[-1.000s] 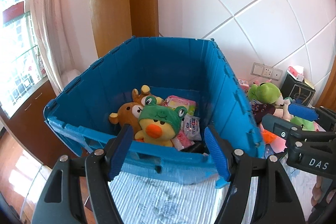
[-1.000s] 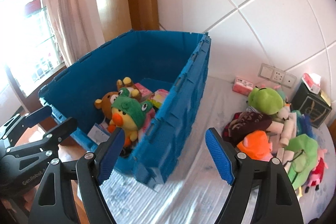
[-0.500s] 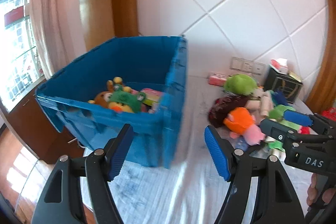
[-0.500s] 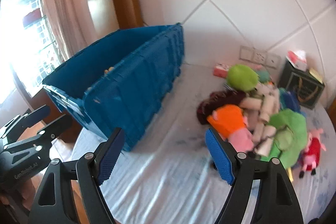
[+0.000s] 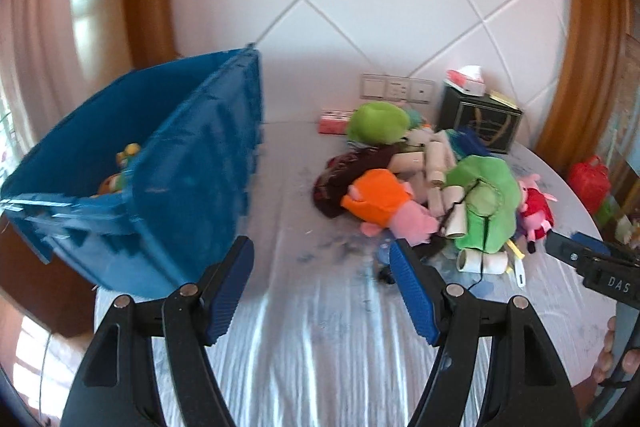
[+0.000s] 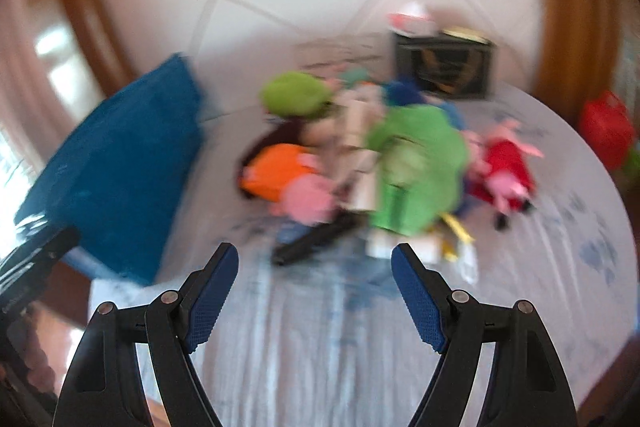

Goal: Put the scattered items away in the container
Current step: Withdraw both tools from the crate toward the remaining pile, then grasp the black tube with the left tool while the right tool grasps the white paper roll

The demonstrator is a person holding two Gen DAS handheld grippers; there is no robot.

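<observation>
The blue crate (image 5: 176, 163) stands at the left of the round table, with plush toys partly visible inside. A pile of scattered items lies to its right: an orange-and-pink plush (image 5: 384, 203), a green plush (image 5: 484, 199), a red pig plush (image 5: 534, 207), a round green plush (image 5: 376, 121) and paper rolls (image 5: 436, 163). My left gripper (image 5: 322, 287) is open and empty above the tablecloth, short of the pile. My right gripper (image 6: 316, 291) is open and empty, facing the blurred pile (image 6: 412, 163); the crate (image 6: 120, 171) is at its left.
A black box (image 5: 480, 119) with a tissue pack on top stands by the wall sockets (image 5: 396, 89). A pink packet (image 5: 336, 115) lies near the wall. A red bag (image 5: 590, 183) sits beyond the table's right edge. The striped tablecloth (image 5: 320, 339) lies under both grippers.
Both grippers have swung right, away from the crate and toward the pile of toys. Both stay open and empty. The right wrist view is now motion-blurred.
</observation>
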